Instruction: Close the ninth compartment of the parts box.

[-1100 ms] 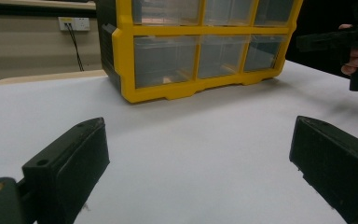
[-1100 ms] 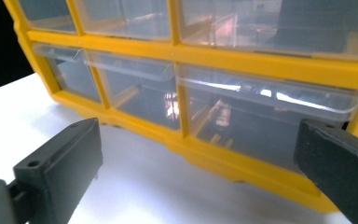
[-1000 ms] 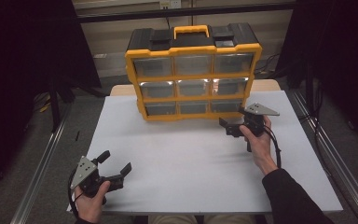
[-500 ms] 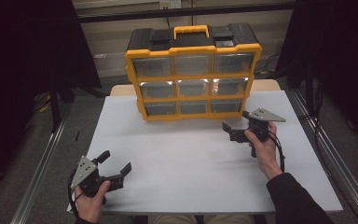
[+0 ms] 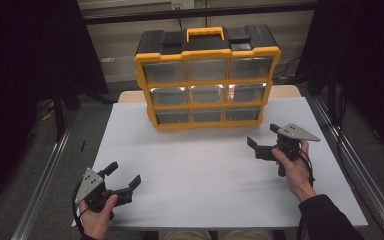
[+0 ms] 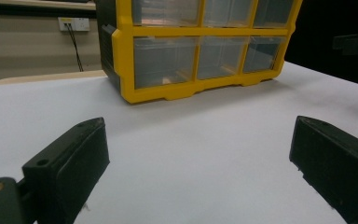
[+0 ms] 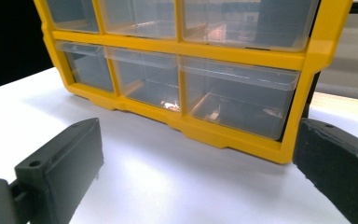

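A yellow drawer cabinet (image 5: 207,80) stands at the far middle of the white table (image 5: 200,170). My right gripper (image 5: 262,142) has drawn back toward me from the cabinet's lower right drawer (image 7: 240,95) over the past second; its jaws are spread wide, holding nothing. That drawer looks shut, though glare blurs it. My left gripper (image 5: 125,177), near left, is wide open and empty too.

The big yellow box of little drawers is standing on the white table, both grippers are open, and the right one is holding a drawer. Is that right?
Not quite. The right gripper holds nothing: the right gripper view shows its jaws spread apart with bare white table between them, short of the yellow box of drawers. The rest is right: the box stands on the table, and the left gripper is open too.
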{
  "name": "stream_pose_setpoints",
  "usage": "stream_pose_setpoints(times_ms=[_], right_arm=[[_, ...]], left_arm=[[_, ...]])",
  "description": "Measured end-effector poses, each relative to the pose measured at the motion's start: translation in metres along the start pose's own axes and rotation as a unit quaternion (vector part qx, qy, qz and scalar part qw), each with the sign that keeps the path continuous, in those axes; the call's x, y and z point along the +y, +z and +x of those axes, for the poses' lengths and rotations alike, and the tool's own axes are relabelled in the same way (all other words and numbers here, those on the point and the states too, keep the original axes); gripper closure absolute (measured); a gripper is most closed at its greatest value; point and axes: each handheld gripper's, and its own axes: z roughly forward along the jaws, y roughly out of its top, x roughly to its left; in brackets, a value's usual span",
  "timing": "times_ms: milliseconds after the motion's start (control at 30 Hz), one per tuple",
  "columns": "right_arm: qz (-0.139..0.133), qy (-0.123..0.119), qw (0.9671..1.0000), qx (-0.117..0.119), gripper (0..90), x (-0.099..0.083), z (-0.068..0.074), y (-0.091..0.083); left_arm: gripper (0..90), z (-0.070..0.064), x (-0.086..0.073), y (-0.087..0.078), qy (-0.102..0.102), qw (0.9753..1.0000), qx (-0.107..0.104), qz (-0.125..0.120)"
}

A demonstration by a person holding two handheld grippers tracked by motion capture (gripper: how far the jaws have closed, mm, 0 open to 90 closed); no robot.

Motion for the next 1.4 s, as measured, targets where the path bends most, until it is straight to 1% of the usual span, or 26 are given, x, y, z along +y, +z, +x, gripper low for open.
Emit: stream_pose_setpoints(times_ms=[100,133,167,200,233,267,367,433,533,600,767,867,900,967,1067,1133,1233,1367,1400], right_arm=[[-0.005,0.002,1.0,-0.002,1.2,-0.002,-0.001,-0.008],[-0.005,0.003,1.0,-0.003,1.1,-0.004,-0.001,-0.011],[-0.005,0.003,1.0,-0.004,1.1,-0.005,-0.001,-0.014],[-0.004,-0.001,1.0,-0.005,1.1,-0.006,-0.001,-0.016],[-0.004,-0.002,1.0,-0.005,1.1,-0.007,-0.001,-0.019],[-0.005,0.002,1.0,-0.005,1.2,-0.007,-0.001,-0.022],[-0.011,-0.001,0.9999,-0.006,1.1,-0.008,0.0,-0.031],[-0.015,0.002,0.9999,-0.007,1.1,-0.009,0.001,-0.036],[-0.012,0.0,0.9999,-0.008,1.4,-0.011,0.002,-0.043],[-0.009,-0.002,0.9999,-0.01,1.2,-0.012,0.003,-0.048],[-0.014,-0.001,0.9996,-0.023,1.1,-0.016,0.0,-0.06],[-0.012,0.001,0.9997,-0.021,1.1,-0.019,-0.001,-0.067],[-0.011,0.0,0.9997,-0.023,1.2,-0.019,-0.001,-0.068],[-0.013,0.002,0.9997,-0.023,1.1,-0.021,-0.001,-0.073],[-0.015,0.0,0.9994,-0.03,0.7,-0.023,-0.002,-0.078],[-0.01,0.0,0.9995,-0.031,0.8,-0.026,-0.003,-0.081],[-0.006,0.002,0.9993,-0.037,0.8,-0.03,-0.004,-0.086],[-0.008,0.0,0.9991,-0.043,0.9,-0.033,-0.005,-0.095],[-0.006,0.003,0.999,-0.044,0.8,-0.034,-0.006,-0.098]], left_arm=[[4.4,0.0,0.0,0.0,0.002,1.0,0.0,0.0],[4.3,-0.001,0.0,0.0,-0.002,1.0,-0.004,0.0],[4.4,-0.002,0.0,0.001,-0.004,1.0,-0.004,-0.001],[4.4,-0.001,0.0,0.0,0.001,1.0,-0.002,0.001],[4.4,-0.001,0.0,0.0,0.002,1.0,0.0,0.001],[4.3,-0.001,0.0,0.0,-0.001,1.0,-0.004,0.0],[4.4,-0.001,0.0,0.0,0.001,1.0,0.0,0.0],[4.3,-0.001,0.0,-0.001,0.002,1.0,0.001,0.001],[4.3,-0.001,0.0,-0.001,-0.001,1.0,0.001,-0.001],[4.3,-0.002,0.0,-0.001,0.0,1.0,0.001,-0.001],[4.4,-0.002,0.0,-0.002,0.0,1.0,-0.001,0.0],[4.4,-0.002,0.0,-0.002,-0.001,1.0,-0.001,0.001],[4.4,-0.003,-0.001,-0.001,-0.005,1.0,0.0,-0.002],[4.4,-0.002,0.0,-0.002,0.002,1.0,0.0,0.002],[4.4,-0.003,0.0,-0.001,-0.002,1.0,0.0,-0.001],[4.4,-0.002,0.0,-0.001,0.001,1.0,0.001,0.001],[4.4,-0.003,0.0,-0.001,0.0,1.0,-0.001,0.0],[4.4,-0.002,0.0,-0.001,0.0,1.0,-0.001,0.001],[4.3,-0.003,0.0,-0.001,-0.001,1.0,-0.002,0.0]])
